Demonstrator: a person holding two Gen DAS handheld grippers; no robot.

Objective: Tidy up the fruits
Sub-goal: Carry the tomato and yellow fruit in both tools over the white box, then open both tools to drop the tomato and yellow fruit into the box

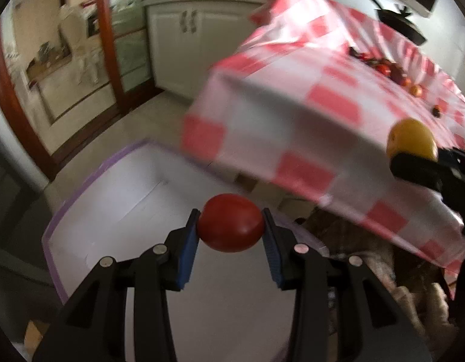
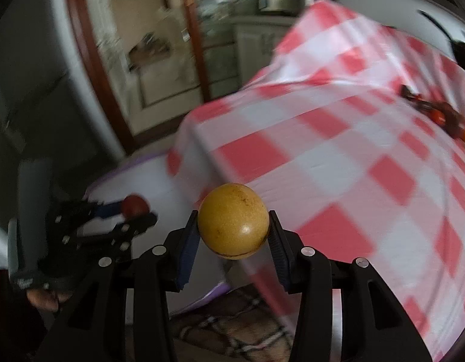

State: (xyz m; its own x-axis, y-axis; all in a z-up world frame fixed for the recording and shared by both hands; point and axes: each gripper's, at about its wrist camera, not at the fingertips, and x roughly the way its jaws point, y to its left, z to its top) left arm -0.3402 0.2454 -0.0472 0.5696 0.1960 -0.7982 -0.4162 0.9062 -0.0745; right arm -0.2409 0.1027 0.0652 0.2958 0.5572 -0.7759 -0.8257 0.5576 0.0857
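Note:
My left gripper (image 1: 230,226) is shut on a red round fruit (image 1: 230,226), held above a white bin with a purple rim (image 1: 81,187) that stands on the floor beside the table. My right gripper (image 2: 234,221) is shut on a yellow round fruit (image 2: 234,221), hanging over the table's corner. In the left wrist view the yellow fruit (image 1: 411,138) shows at the right edge in the right gripper (image 1: 413,160). In the right wrist view the left gripper (image 2: 136,211) with the red fruit (image 2: 135,205) shows over the bin (image 2: 160,181). Several small fruits (image 1: 389,71) lie farther along the table.
The table wears a red-and-white checked cloth (image 1: 292,96) that hangs over its edges. A dark pan (image 1: 401,21) sits at its far end. White cabinets (image 1: 184,45) and a brown door frame (image 1: 108,36) stand behind. A patterned rug (image 2: 232,331) lies under the table.

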